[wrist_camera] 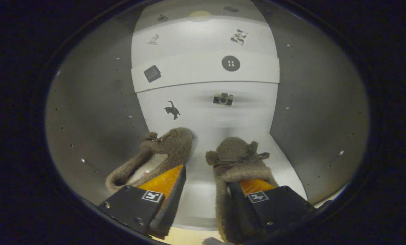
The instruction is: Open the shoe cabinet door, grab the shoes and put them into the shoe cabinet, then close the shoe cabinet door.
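I am looking into the open shoe cabinet (206, 68), which has a white back panel and a white floor. Two brown fuzzy slippers lie on that floor, toes toward the back. The left slipper (168, 146) lies angled, and my left finger overlaps its heel side. The right slipper (235, 153) points straight in, with a small bow on top. My right finger sits at its opening, and its inner wall runs down between the fingers. My gripper (208, 178) is open wide, with bare cabinet floor showing in the gap.
Grey side walls (94, 102) with small screw heads close in on both sides. Stickers of a cat (172, 110), a camera (223, 99) and a button (230, 63) mark the back panel. A pale wooden edge (189, 236) shows just below the cabinet floor.
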Demonstrator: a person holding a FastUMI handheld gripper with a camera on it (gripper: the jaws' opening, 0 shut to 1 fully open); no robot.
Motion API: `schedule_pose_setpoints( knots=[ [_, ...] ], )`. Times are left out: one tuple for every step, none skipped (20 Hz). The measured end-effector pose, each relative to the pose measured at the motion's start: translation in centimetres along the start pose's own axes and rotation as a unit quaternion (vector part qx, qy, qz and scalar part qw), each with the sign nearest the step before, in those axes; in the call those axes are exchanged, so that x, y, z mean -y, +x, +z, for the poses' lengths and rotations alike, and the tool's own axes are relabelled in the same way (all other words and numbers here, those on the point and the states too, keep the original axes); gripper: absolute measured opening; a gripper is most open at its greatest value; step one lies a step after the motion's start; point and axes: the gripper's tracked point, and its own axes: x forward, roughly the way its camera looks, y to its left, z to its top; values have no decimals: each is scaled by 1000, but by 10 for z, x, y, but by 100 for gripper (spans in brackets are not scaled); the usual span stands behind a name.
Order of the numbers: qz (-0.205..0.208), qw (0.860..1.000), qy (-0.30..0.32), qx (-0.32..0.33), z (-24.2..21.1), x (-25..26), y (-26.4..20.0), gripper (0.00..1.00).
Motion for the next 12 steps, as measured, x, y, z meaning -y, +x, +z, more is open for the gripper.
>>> schedule_pose_setpoints(
  knots=[
    [-4, 1000, -6, 9, 1, 2, -9, 74],
    [-6, 1000, -10, 18, 1, 2, -20, 79],
    [-5, 1000, -12, 28, 0, 1, -33, 79],
    [-5, 999, -14, 44, 3, 0, -49, 80],
    [-8, 998, -19, 60, 5, 1, -65, 80],
    [-8, 997, -26, 77, 8, -2, -88, 81],
    [-3, 996, -29, 89, 10, -6, -105, 81],
    [2, 994, -31, 101, 9, -12, -124, 87],
    [8, 993, -35, 111, 9, -16, -145, 94],
    [9, 992, -35, 124, 9, -18, -165, 100],
    [11, 991, -38, 129, 6, -21, -183, 100],
    [15, 989, -40, 139, 2, -25, -203, 100]
  ],
)
